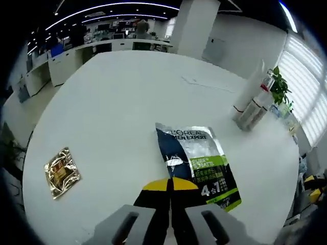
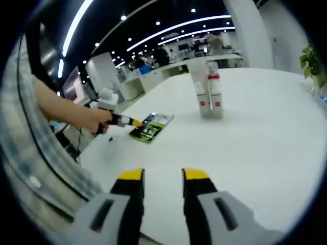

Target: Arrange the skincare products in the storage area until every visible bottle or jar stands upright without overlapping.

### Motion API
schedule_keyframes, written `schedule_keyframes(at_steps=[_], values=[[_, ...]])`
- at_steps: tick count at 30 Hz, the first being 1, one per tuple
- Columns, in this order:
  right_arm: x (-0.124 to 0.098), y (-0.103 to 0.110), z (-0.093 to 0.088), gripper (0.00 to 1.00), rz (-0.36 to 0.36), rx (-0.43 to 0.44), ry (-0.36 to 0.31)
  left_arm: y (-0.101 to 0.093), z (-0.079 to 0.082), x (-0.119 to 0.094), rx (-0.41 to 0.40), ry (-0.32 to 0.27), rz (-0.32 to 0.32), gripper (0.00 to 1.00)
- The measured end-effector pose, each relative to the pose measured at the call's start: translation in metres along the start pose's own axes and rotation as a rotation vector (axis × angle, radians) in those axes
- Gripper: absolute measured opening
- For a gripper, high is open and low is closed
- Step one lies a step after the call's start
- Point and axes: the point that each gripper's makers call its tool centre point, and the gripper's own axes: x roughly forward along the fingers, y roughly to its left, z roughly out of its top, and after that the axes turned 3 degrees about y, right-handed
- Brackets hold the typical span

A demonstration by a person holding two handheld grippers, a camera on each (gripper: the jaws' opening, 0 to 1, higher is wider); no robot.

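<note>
Surface [image 1: 127,102], white and wide, is carrying everything here, and judging from how things are lying, the arranging is looking barely begun. Bottles [image 2: 208,94], a close cluster of tall white ones with red marks, are standing at the far side, well apart from both claws; in the right gripper view they are looking upright, while in the left gripper view the cluster [image 1: 251,102] is appearing slanted, which may only be the camera's roll, and I cannot tell whether any are touching or overlapping. Sachet [image 1: 196,163], a flat silver, dark and green L'Oréal Men Expert pack, is lying on its face rather than standing; its long axis is running away from the left claw [image 1: 169,185], with the brand end pointing off and the "4" end nearest the tips. Left claw is sitting at that near end with its yellow-tipped jaws pressed together; whether they are pinching the sachet's edge I cannot tell. Right claw [image 2: 163,176] is hovering over bare surface, jaws spread and holding nothing. Gold packet [image 1: 62,172], small and crinkled, is lying flat off to one side, well apart from the sachet.

What seems left: dealing with both flat packs and checking the bottles.
</note>
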Motion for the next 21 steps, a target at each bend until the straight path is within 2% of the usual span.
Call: schedule_keyframes(at_steps=[3,5,8,11,14,16,19,21], values=[[0.005,0.001,0.003,0.27,0.016,0.007,-0.004,-0.012,0.01,-0.006,-0.064,-0.053,-0.065,0.0],[0.011,0.005,0.005,0.27,0.045,0.003,0.0,-0.03,0.018,-0.015,-0.106,-0.096,-0.128,0.0],[0.018,0.009,0.011,0.27,0.08,-0.009,0.002,-0.046,0.023,-0.024,-0.151,-0.134,-0.181,0.0],[0.023,0.013,0.025,0.27,0.124,0.048,-0.028,-0.055,0.026,-0.041,-0.146,-0.178,-0.184,0.0],[0.03,0.015,0.042,0.28,0.159,0.059,-0.06,-0.066,0.027,-0.052,-0.156,-0.202,-0.211,0.0],[0.034,0.016,0.047,0.28,0.181,0.069,-0.064,-0.067,0.028,-0.056,-0.172,-0.221,-0.226,0.0],[0.043,0.018,0.054,0.28,0.212,0.065,-0.064,-0.076,0.027,-0.073,-0.204,-0.27,-0.254,0.0],[0.047,0.02,0.056,0.28,0.235,0.069,-0.057,-0.077,0.024,-0.079,-0.209,-0.275,-0.254,0.0]])
